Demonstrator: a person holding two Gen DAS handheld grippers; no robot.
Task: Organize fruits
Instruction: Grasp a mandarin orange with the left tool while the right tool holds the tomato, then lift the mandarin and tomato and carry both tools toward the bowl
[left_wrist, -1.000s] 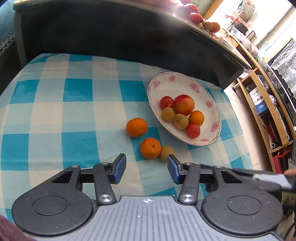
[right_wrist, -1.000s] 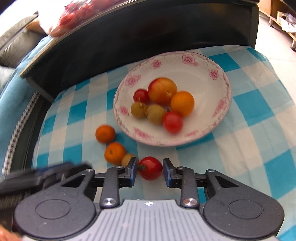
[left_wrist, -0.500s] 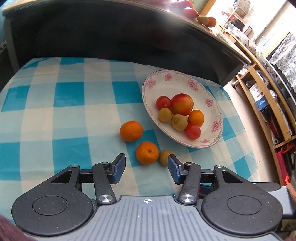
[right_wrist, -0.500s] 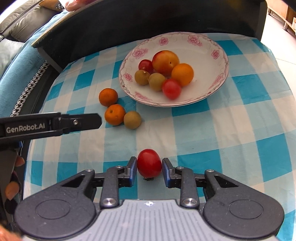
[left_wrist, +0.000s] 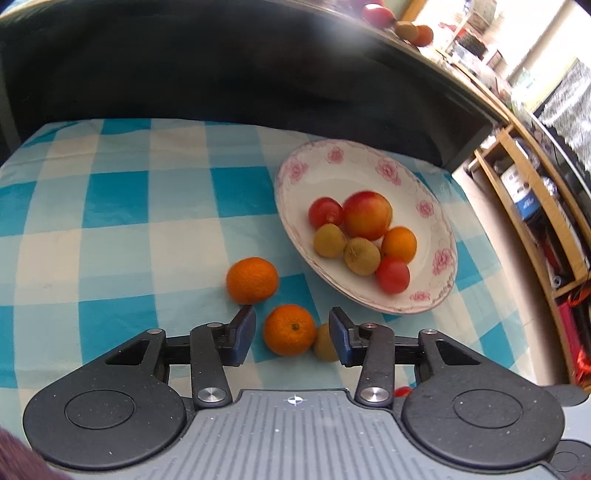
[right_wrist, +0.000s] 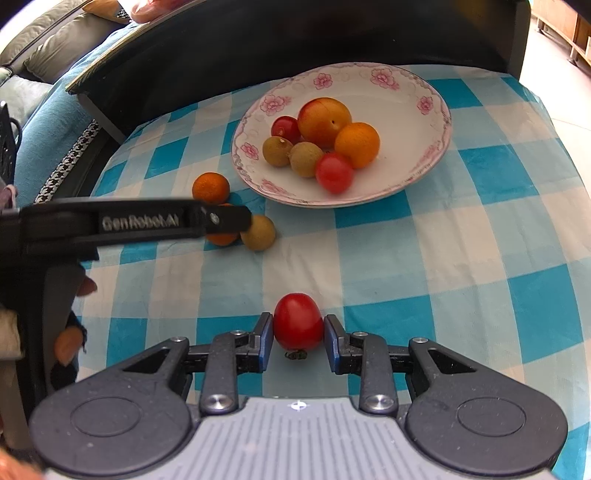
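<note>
Right claw (right_wrist: 298, 338) grips tomato (right_wrist: 297, 321); left claw (left_wrist: 291, 334), tilted down, straddles orange (left_wrist: 289, 329)

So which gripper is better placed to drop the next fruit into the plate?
Right: the right gripper already clamps a red tomato, while the left gripper only straddles a mandarin outside the floral plate.

Six fruits sit in the plate (right_wrist: 436, 147); three fruits (right_wrist: 258, 232) apparently cluster left of it.
</note>
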